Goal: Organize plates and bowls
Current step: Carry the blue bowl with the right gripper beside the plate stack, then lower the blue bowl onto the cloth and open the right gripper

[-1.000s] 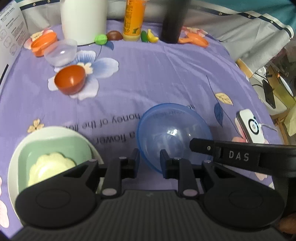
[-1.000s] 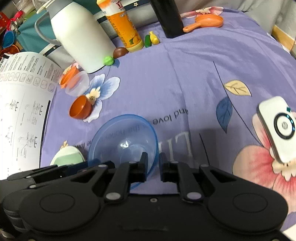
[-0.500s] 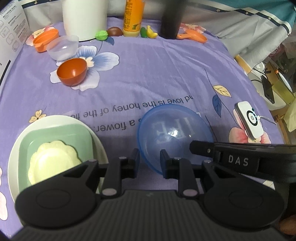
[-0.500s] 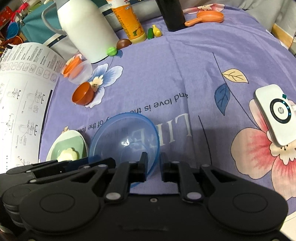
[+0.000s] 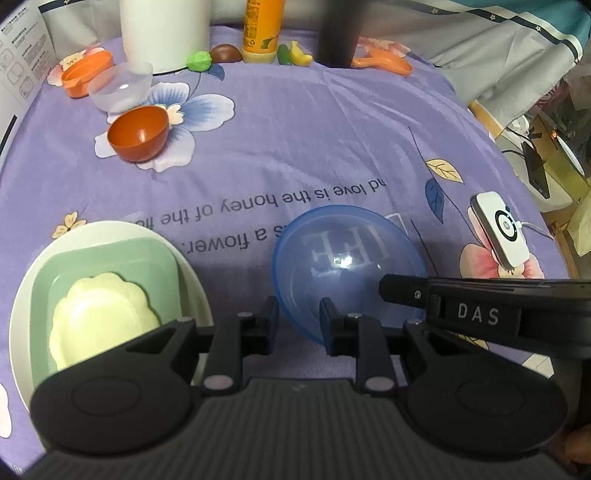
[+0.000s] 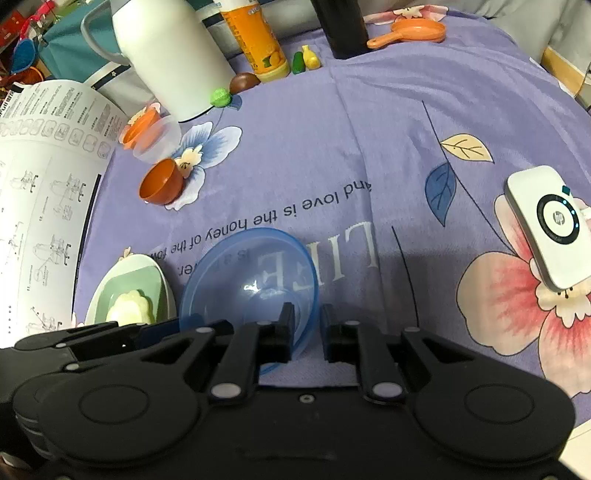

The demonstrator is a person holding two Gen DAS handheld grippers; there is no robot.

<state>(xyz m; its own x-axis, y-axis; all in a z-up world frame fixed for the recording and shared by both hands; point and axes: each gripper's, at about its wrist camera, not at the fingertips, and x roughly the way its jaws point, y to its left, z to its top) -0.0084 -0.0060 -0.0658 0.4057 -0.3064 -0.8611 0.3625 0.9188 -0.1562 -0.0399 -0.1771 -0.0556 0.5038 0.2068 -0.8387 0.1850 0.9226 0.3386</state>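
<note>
A translucent blue bowl (image 5: 347,251) hangs just over the purple cloth, gripped at two sides of its rim. My left gripper (image 5: 299,317) is shut on the rim's left side. My right gripper (image 6: 306,325) is shut on the right side of the blue bowl (image 6: 251,273); one of its fingers (image 5: 402,291) reaches in from the right in the left wrist view. Left of the bowl lies a white plate (image 5: 192,273) with a green square plate (image 5: 110,254) and a cream flower-shaped dish (image 5: 99,314) stacked in it. Farther back sit a brown-orange bowl (image 5: 138,133) and a clear bowl (image 5: 120,88).
Along the far edge stand a white jug (image 5: 166,33), an orange bottle (image 5: 262,29), a dark cylinder (image 5: 340,33), small toy foods and an orange toy pan (image 5: 384,62). A white device (image 5: 500,232) lies at the right. An instruction sheet (image 6: 40,184) borders the left.
Both views have pulled back a little from the table with the blue bowl still held in the same place between the jaws. More of the plate stack now shows at the left.
</note>
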